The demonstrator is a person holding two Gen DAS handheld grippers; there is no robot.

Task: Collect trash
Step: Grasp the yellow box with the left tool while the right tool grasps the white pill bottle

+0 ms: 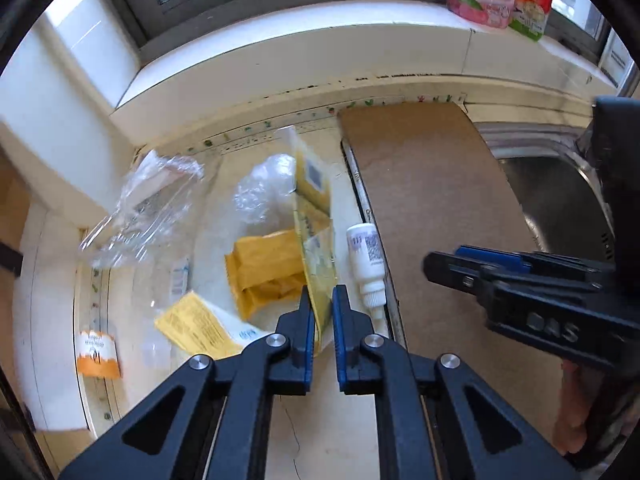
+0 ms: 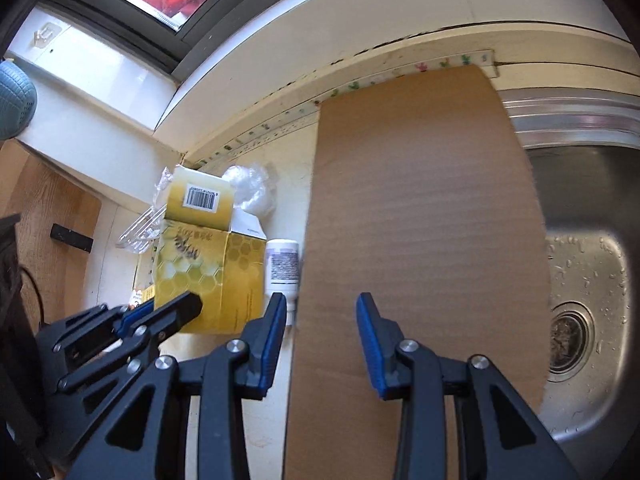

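Left gripper [image 1: 321, 312]: my jaws are drawn nearly together on the lower edge of the yellow honeycomb box [image 1: 314, 240], which stands on edge between the blue pads; I judge it clamped, though the pad contact is only partly visible. Just right of my fingertips lies the white dropper bottle [image 1: 367, 266], touching the edge of the cardboard sheet [image 1: 432, 208]. Left of the fingertips, loose on the counter [image 1: 320, 432]: a yellow leaflet [image 1: 192, 326], a crumpled tan paper bag [image 1: 266, 270] and, at the counter's edge, an orange slip [image 1: 98, 354]. Beyond these, a wad of clear film [image 1: 264, 188] and a clear plastic bag [image 1: 148, 200] near the wall.

Right gripper [image 2: 322, 328]: jaws apart, holding nothing, hovering over the near end of the cardboard sheet, which partly covers the sink [image 2: 588, 280] to my right.

Risk, as I judge it: the grip is on a thin flap edge, so the box may pivot or slip free on lifting, knocking the bottle along the sheet's edge. Pressing on the overhanging sheet could tip it into the sink
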